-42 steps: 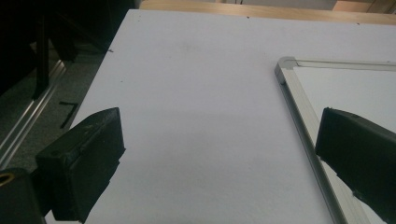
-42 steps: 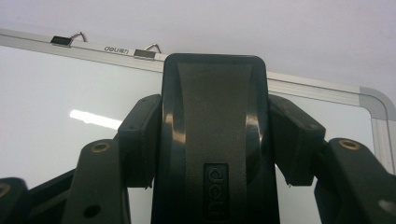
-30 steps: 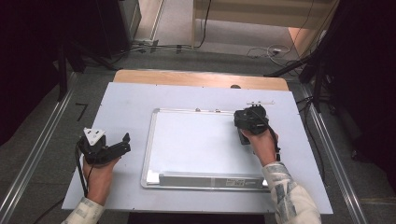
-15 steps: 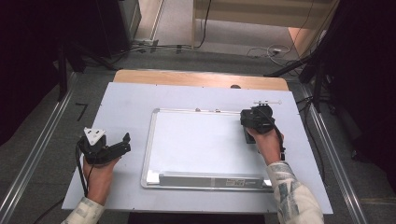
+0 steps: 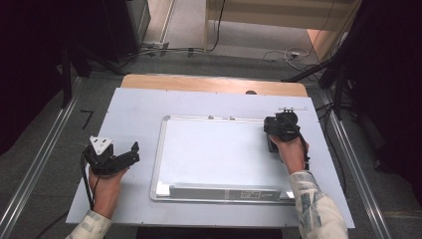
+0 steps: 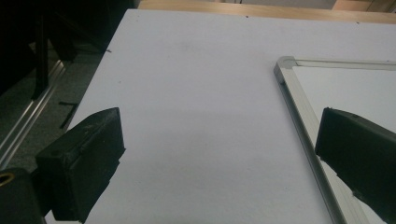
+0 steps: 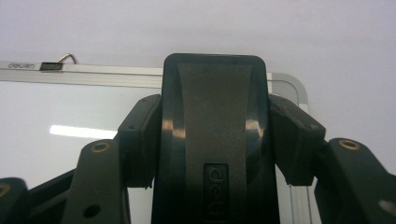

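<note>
One black eraser [image 7: 215, 140] is pinched between the jaws of the right tool [image 5: 281, 130], a jaw pressed against each of its long sides. In the right gripper view its long axis runs straight along the jaws, and its rounded far end reaches the top rail of the whiteboard near the board's far right corner. A raised brand mark sits on its back.

There is one whiteboard [image 5: 214, 149], white with a silver frame, lying flat in the middle of the table [image 5: 129, 109]. Its long sides run left to right, and a tray strip lies along its near edge. In the high view the right tool sits over the board's right edge, toward the far corner.

There are two tools, one in each hand. The left tool [image 5: 117, 158] is held over bare table just left of the board, its jaws spread wide with nothing between them. In the left gripper view the board's far left corner lies beside its right-hand jaw.

Bare table runs along the left, far and right sides of the board. A wooden strip [image 5: 214, 84] borders the far edge of the table.
</note>
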